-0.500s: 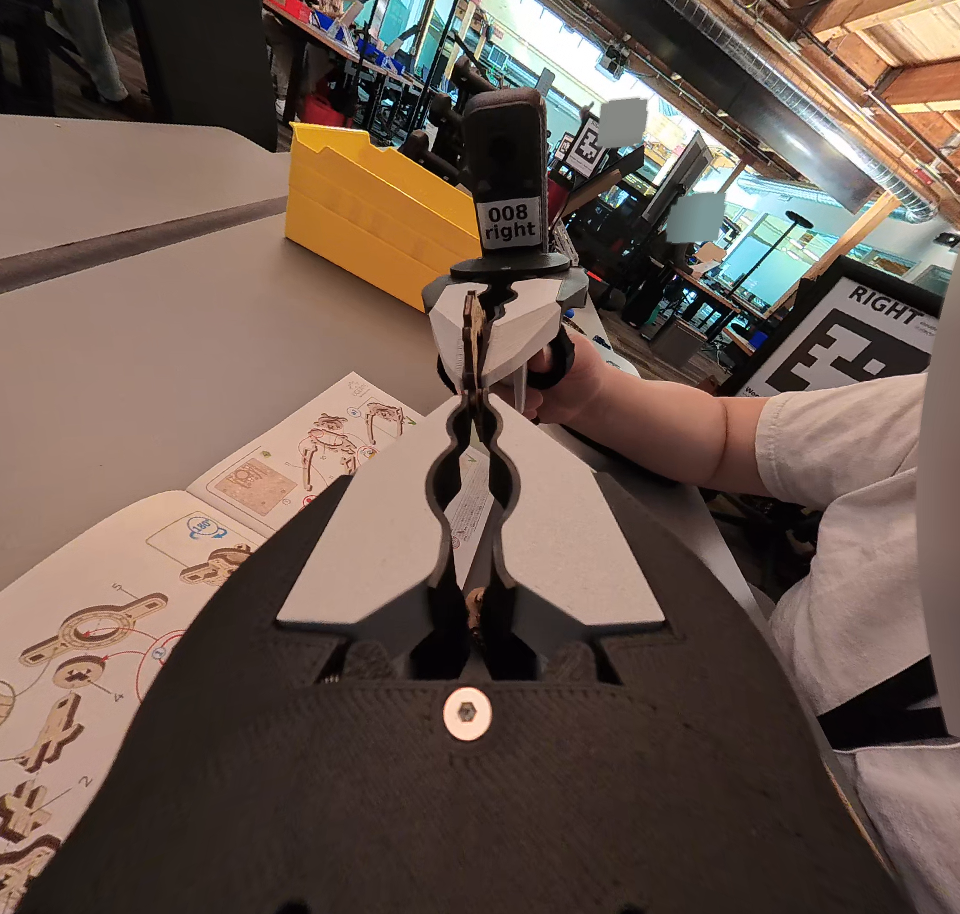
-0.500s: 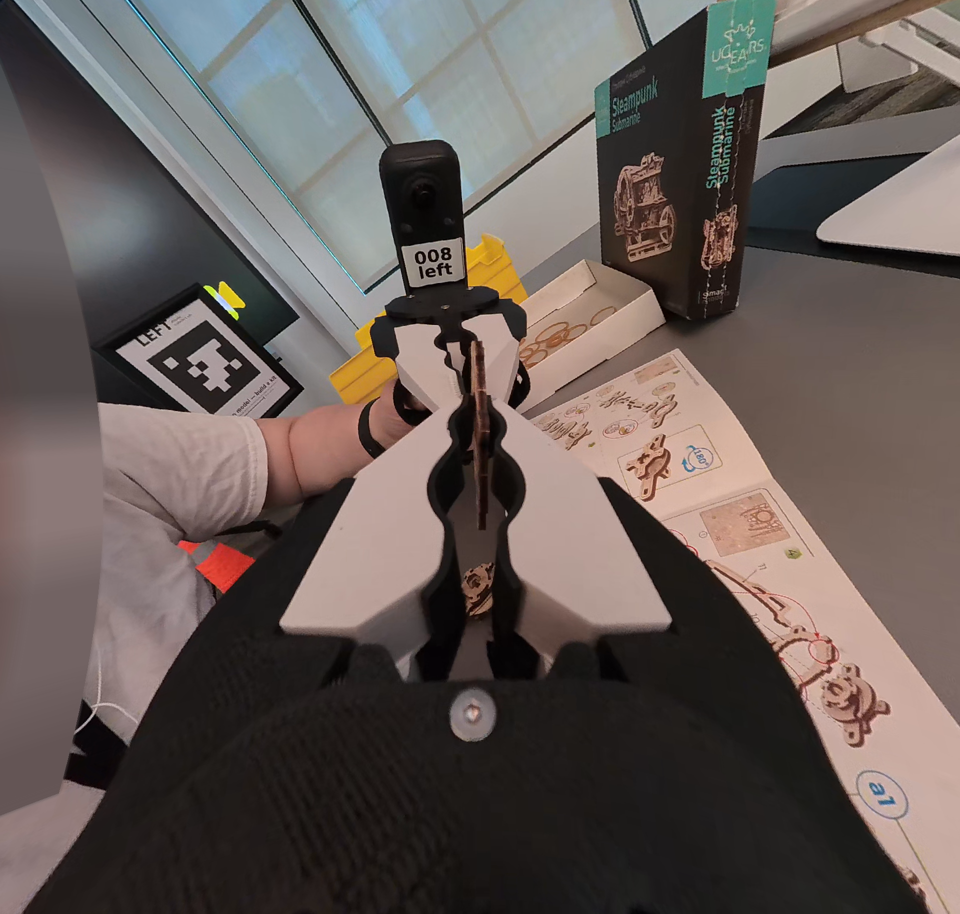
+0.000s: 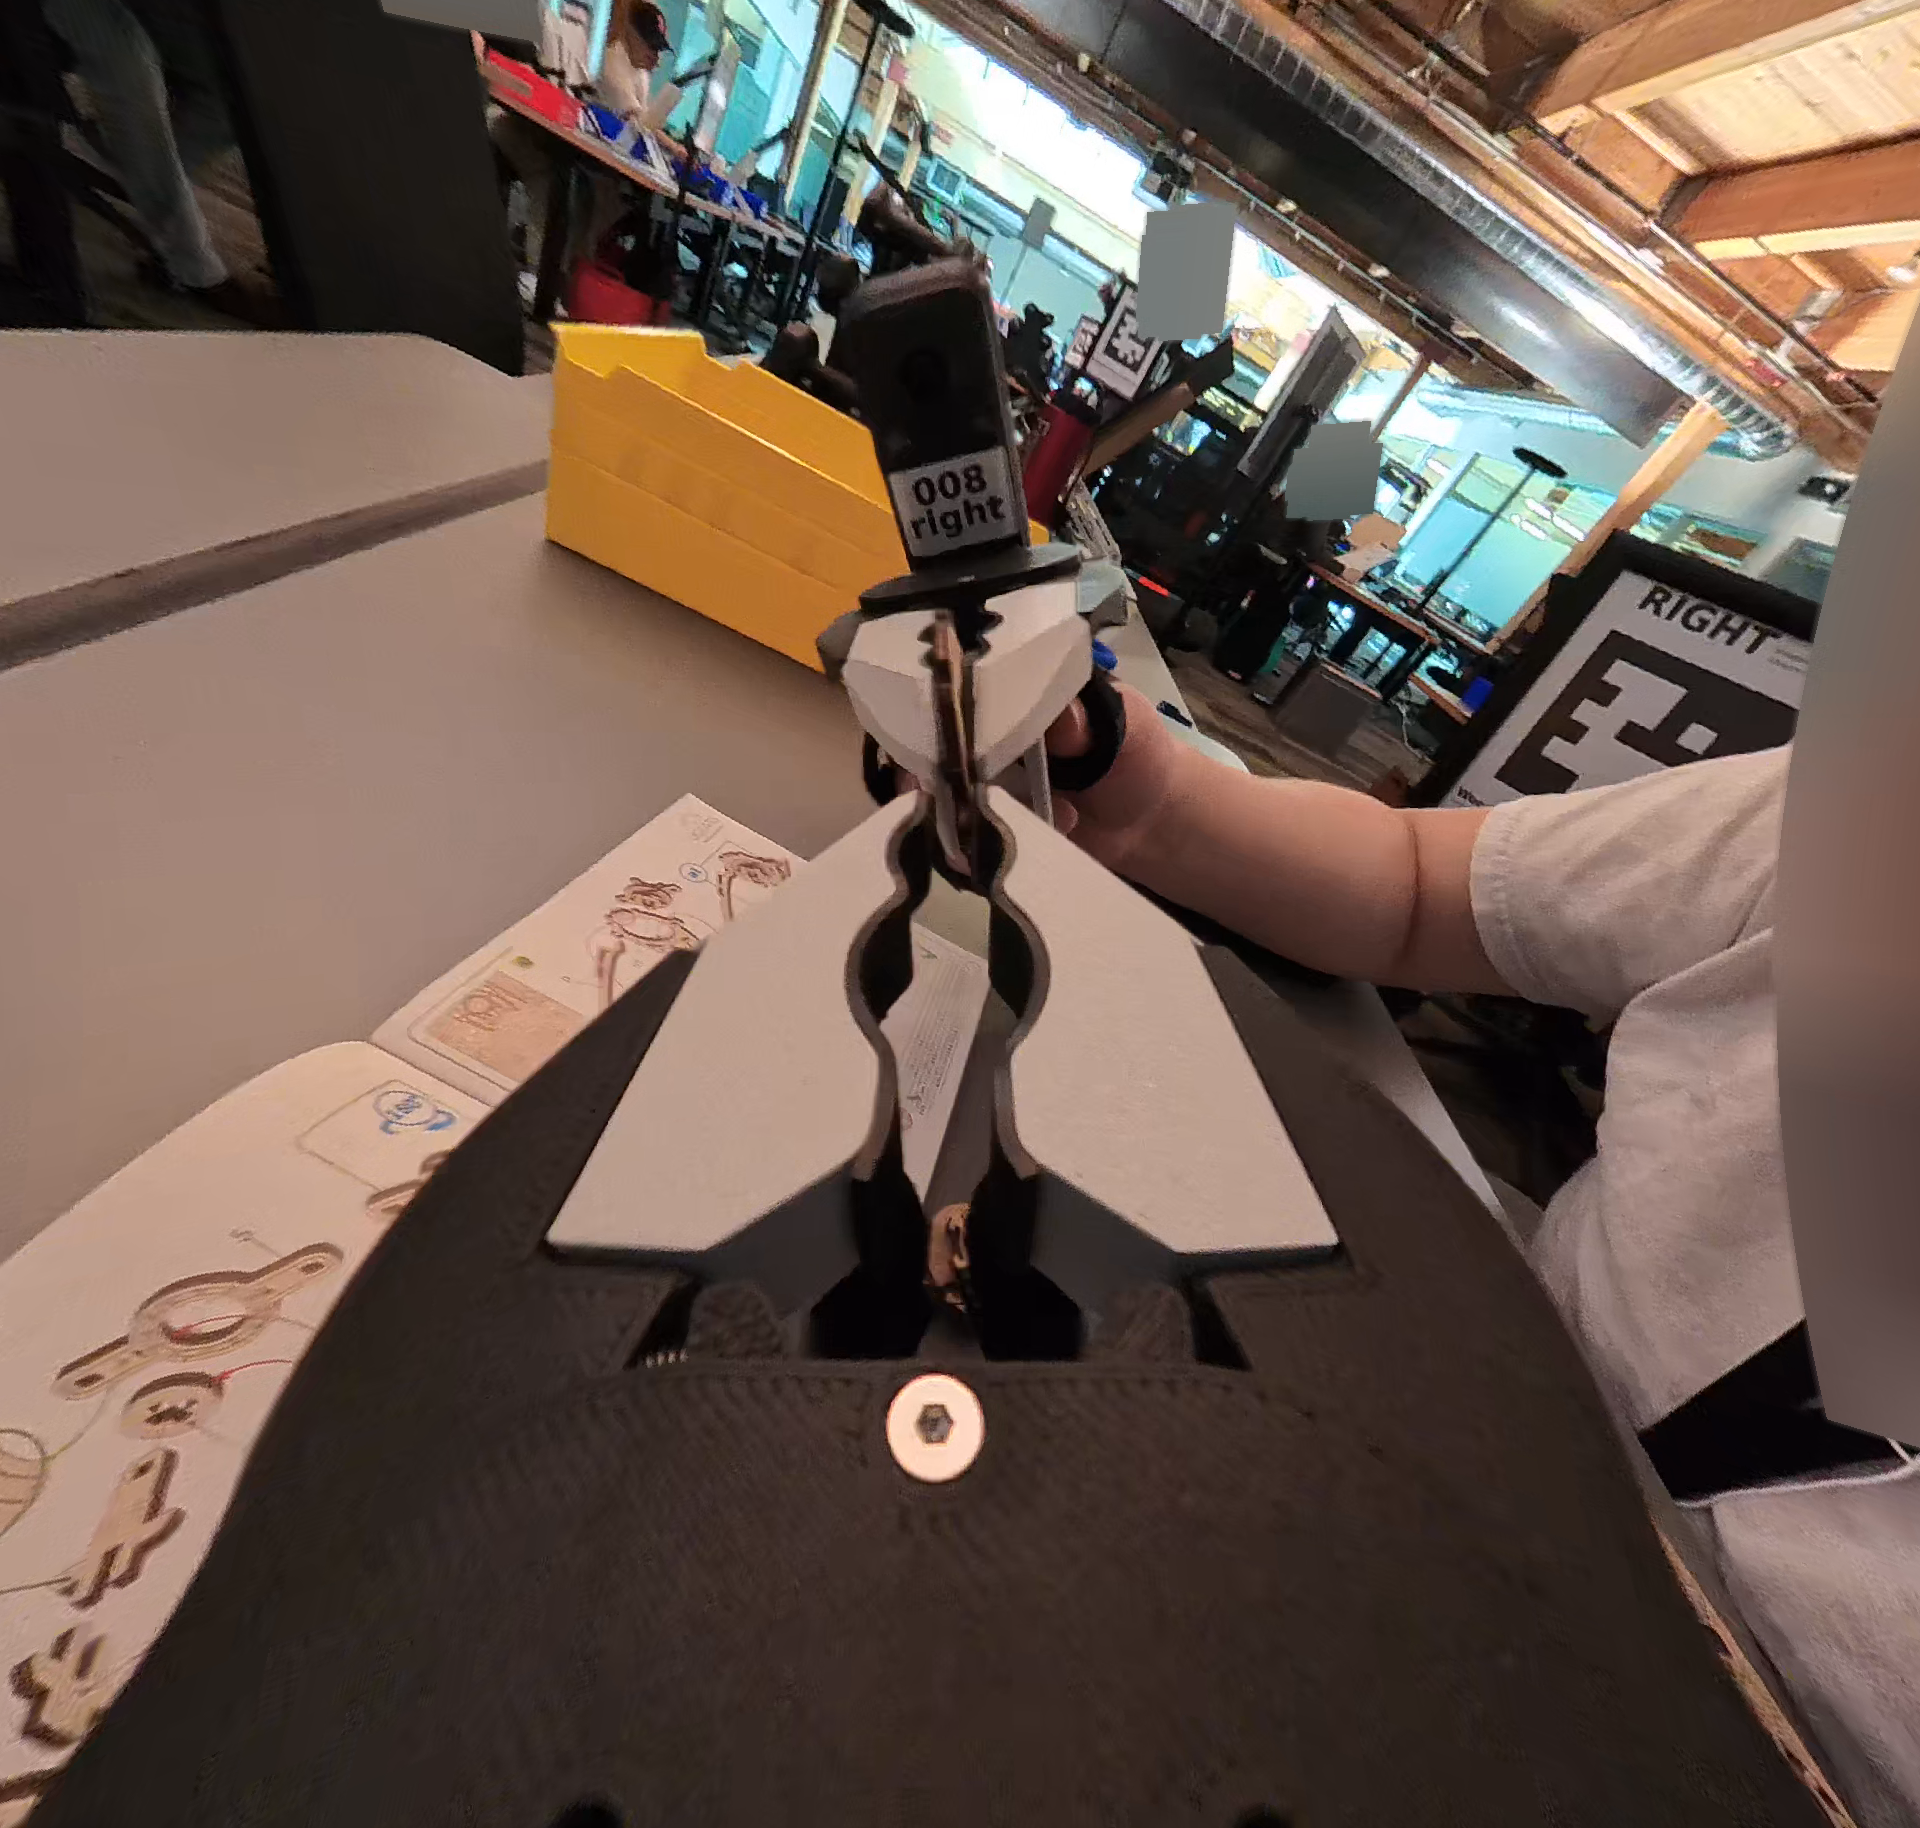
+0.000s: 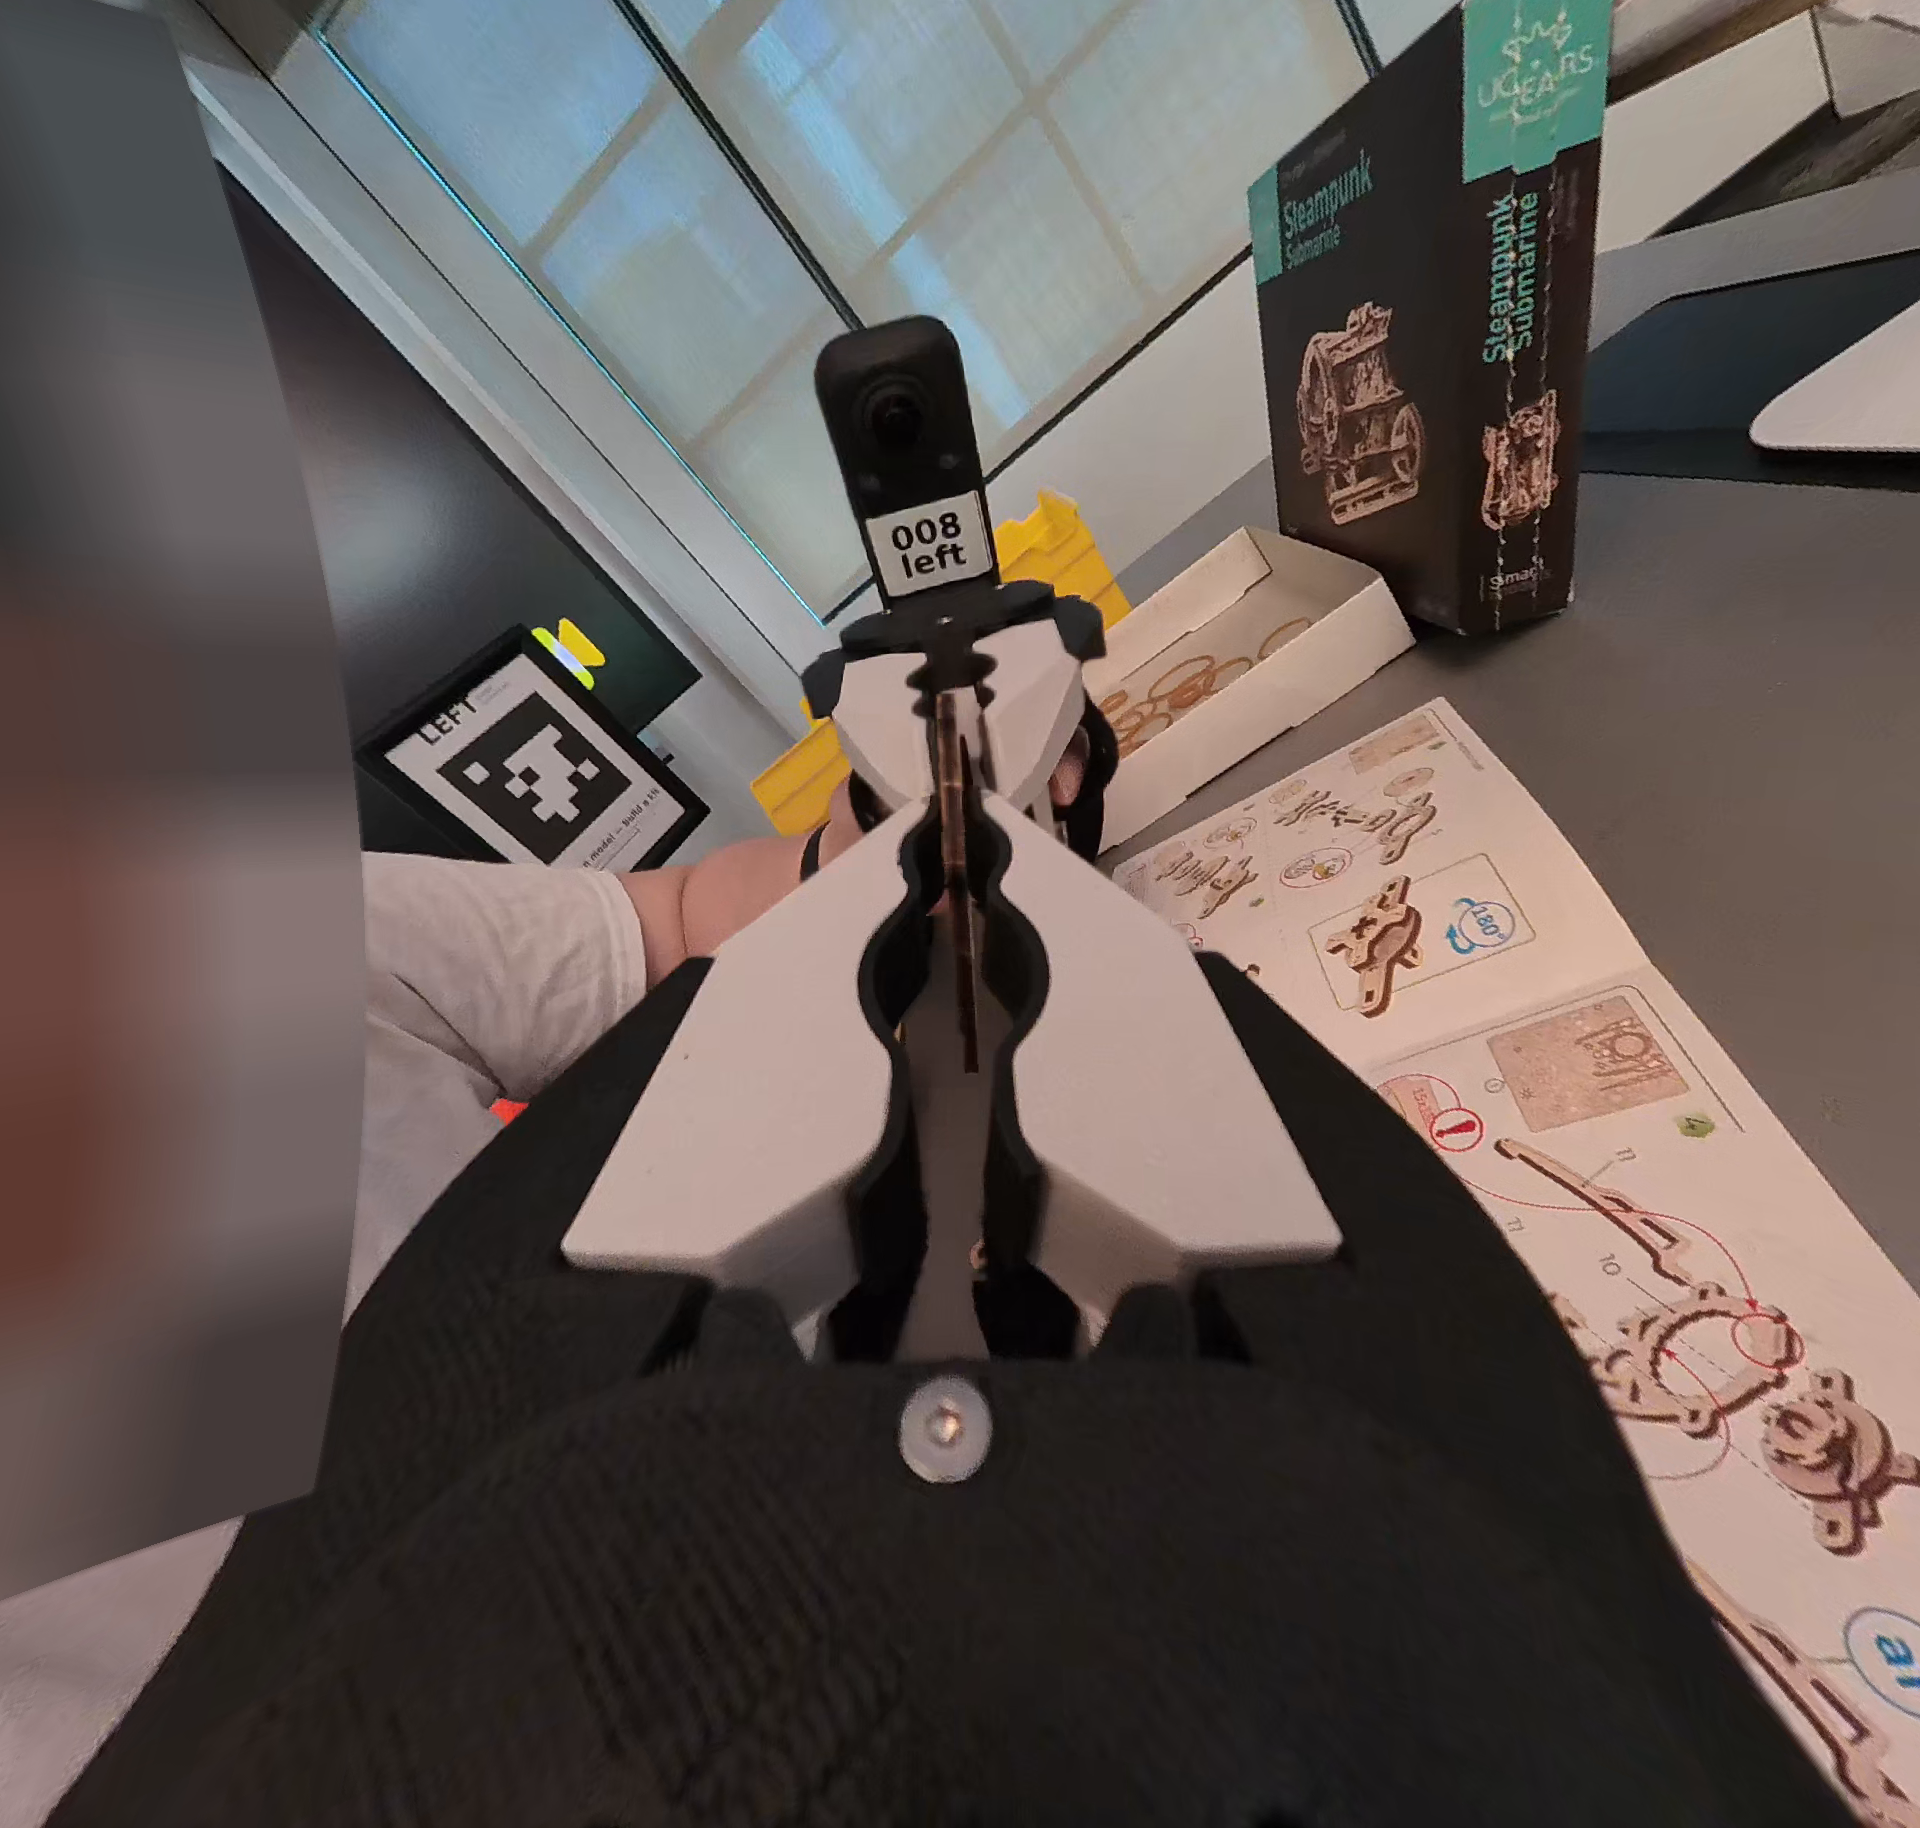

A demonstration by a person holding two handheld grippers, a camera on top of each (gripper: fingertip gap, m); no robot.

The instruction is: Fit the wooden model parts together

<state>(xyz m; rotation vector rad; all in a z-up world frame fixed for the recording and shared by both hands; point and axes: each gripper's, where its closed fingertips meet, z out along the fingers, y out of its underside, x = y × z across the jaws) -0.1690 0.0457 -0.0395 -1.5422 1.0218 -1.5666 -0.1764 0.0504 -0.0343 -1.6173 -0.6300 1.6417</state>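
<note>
The left gripper (image 3: 951,822) and right gripper (image 4: 951,833) are held tip to tip above the grey table (image 3: 364,698). Each is seen pinched on a thin wooden part (image 4: 961,947), edge-on, at 12 o'clock from its own camera. An instruction sheet (image 4: 1455,947) lies open at 3 o'clock of the right gripper, with a dark kit box (image 4: 1423,376) upright at 1 o'clock.
</note>
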